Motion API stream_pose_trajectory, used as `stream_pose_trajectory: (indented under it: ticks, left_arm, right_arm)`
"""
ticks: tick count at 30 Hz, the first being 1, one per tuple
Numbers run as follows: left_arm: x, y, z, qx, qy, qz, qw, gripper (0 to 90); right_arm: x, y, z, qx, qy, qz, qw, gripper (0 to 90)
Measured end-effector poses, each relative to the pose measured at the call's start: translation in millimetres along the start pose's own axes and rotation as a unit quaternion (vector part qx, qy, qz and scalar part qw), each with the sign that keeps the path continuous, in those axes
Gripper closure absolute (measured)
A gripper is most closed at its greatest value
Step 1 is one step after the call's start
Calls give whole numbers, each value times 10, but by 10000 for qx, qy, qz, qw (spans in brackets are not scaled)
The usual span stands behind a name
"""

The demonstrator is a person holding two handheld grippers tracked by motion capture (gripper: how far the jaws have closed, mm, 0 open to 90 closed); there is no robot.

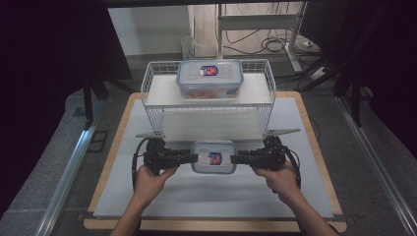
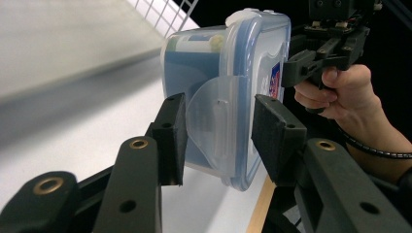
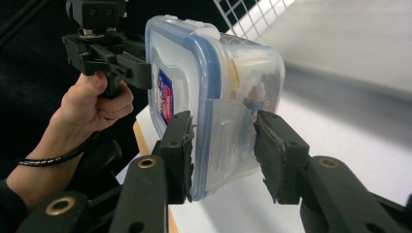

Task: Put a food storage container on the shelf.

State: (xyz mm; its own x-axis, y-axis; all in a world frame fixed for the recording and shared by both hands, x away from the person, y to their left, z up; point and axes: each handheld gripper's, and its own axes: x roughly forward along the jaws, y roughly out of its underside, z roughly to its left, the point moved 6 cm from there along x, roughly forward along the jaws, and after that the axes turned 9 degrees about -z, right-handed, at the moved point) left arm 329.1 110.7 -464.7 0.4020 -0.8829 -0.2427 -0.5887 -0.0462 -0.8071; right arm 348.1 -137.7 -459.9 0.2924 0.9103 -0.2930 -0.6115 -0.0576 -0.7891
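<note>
**Small lidded container gripped at both short ends, lid up**

Small clear rectangular plastic container with blue-rimmed snap lid (image 1: 213, 157): located over the near half of the white tabletop mat (image 1: 147, 196), roughly midway between the left and right edges, in front of the white wire basket shelf (image 1: 156, 115). Lid facing up, label sticker on top. Long axis running parallel to the near edge of the tabletop, one short end toward each side edge.

Left gripper (image 1: 193, 158): clamped on the left short end. In the left gripper view, the two black pads (image 2: 171, 131) standing either side of the clear latch flap (image 2: 216, 124), one against the base, one against the lid side.

Right gripper (image 1: 234, 159): clamped on the right short end. In the right gripper view, one pad pressed to the lid rim, the other to the container wall.

Larger clear rectangular lidded container (image 1: 210, 78): resting on the top level of the shelf, near the far edge, long axis likewise parallel to the near edge.
</note>
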Motion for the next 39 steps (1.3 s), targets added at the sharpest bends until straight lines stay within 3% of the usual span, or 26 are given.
stream_pose_trajectory:
  ticks: [16, 39]
  left_arm:
    - [-94, -597, -61, 235, -120, -289, 9992, 572]
    - [-139, -1577, -122, 339, -187, -680, 9969, 572]
  right_arm:
    - [15, -604, 102, -204, -4, -237, 9995, 584]
    - [-14, -1610, 208, -424, 102, -665, 9968, 579]
